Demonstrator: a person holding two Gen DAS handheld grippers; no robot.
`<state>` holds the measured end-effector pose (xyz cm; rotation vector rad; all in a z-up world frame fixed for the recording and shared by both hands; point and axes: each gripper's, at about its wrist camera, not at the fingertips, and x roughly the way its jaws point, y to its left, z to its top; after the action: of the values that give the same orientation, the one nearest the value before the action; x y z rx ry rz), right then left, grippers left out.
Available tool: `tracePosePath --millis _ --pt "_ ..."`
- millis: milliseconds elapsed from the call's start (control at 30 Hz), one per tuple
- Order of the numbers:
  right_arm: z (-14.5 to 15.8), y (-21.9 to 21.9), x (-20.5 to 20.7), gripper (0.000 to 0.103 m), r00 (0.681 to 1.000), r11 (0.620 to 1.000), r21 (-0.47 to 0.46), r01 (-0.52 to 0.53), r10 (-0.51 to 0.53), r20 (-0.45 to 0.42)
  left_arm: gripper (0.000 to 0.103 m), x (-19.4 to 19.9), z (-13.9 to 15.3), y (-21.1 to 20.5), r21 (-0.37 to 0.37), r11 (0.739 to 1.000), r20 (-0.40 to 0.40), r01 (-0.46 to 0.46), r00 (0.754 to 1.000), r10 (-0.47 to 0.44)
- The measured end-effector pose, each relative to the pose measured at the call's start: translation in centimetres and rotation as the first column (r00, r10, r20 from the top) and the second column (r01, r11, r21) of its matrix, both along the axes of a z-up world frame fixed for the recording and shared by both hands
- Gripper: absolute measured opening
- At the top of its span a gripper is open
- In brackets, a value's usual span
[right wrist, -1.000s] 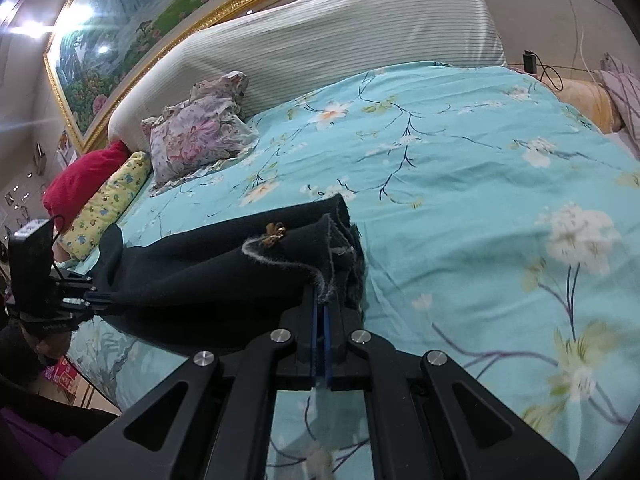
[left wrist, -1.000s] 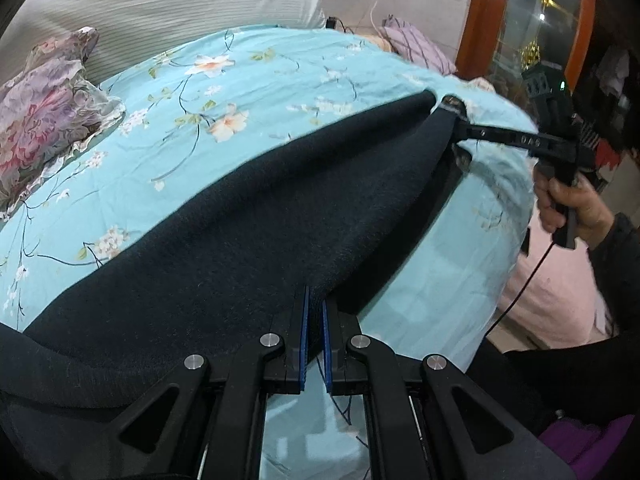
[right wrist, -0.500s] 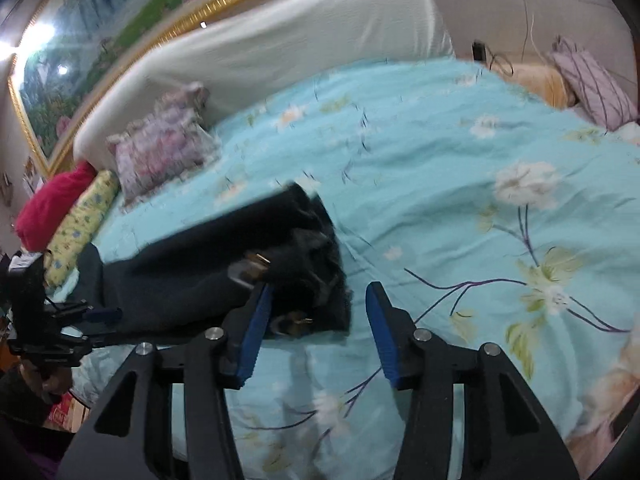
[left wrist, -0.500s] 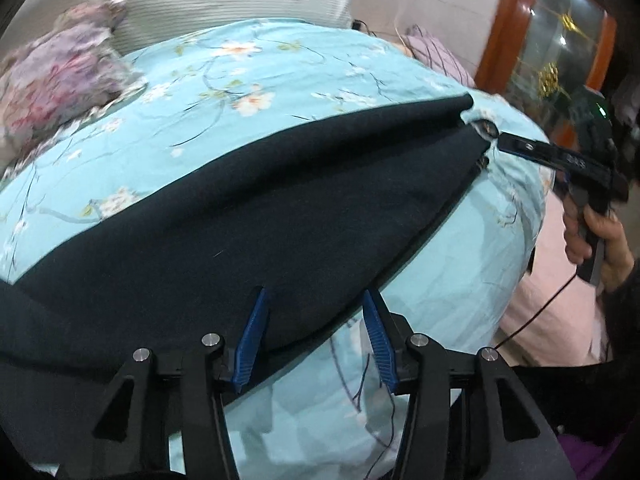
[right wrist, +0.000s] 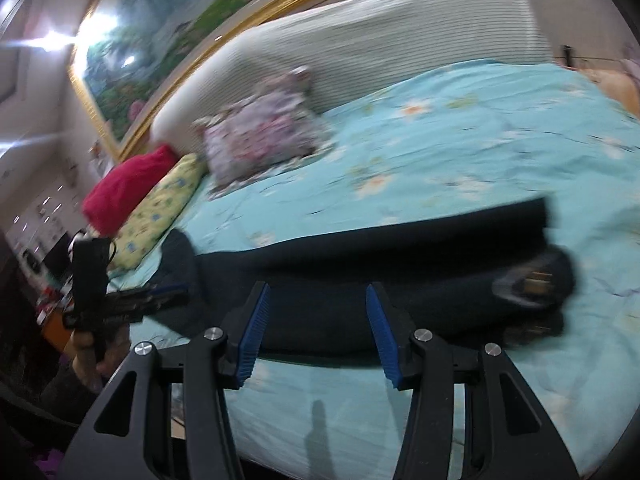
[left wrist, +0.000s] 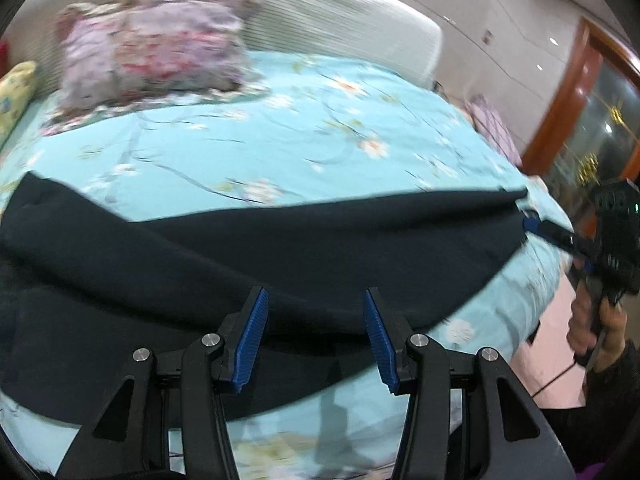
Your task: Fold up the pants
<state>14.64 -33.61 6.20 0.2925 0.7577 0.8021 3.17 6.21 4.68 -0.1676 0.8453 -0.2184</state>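
The dark navy pants (left wrist: pixel 280 256) lie stretched in a long band across the near edge of the bed. They also show in the right wrist view (right wrist: pixel 400 264), with the waist end and a tag at the right. My left gripper (left wrist: pixel 314 336) is open and empty just above the pants' near edge. My right gripper (right wrist: pixel 316 330) is open and empty over the near edge of the pants. In the left wrist view the right gripper (left wrist: pixel 536 228) sits at the pants' far right end. In the right wrist view the left gripper (right wrist: pixel 160 294) sits at their left end.
The bed has a turquoise floral cover (left wrist: pixel 320 140) and a white striped headboard (right wrist: pixel 360 32). A floral pillow (right wrist: pixel 264 136), a red pillow (right wrist: pixel 124 188) and a yellow pillow (right wrist: pixel 160 208) lie near the head. A wooden door frame (left wrist: pixel 568 92) stands at right.
Both grippers were shut on the pants a second ago, opened and let go. They have since pulled back from the fabric, which now lies flat on the bed.
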Motion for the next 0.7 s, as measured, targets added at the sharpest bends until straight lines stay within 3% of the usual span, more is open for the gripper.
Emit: tracePosePath --millis 333,500,700 --pt "-0.3 9.1 0.1 0.051 0.985 0.985 0.015 -0.171 0.171 -0.035 0.052 -1.3 1.6 8.9 -0.027 0.984 0.022 -0.178 0.984 0.179" --pt "-0.2 13.2 0.1 0.051 0.968 0.968 -0.001 -0.249 0.249 -0.04 0.06 -1.6 2.5 13.0 0.001 0.971 0.034 -0.237 0.971 0.237" --pt "-0.7 17.4 0.4 0.051 0.942 0.943 -0.006 -0.332 0.331 -0.065 0.061 -1.1 2.8 15.9 0.061 0.958 0.027 -0.28 0.96 0.279"
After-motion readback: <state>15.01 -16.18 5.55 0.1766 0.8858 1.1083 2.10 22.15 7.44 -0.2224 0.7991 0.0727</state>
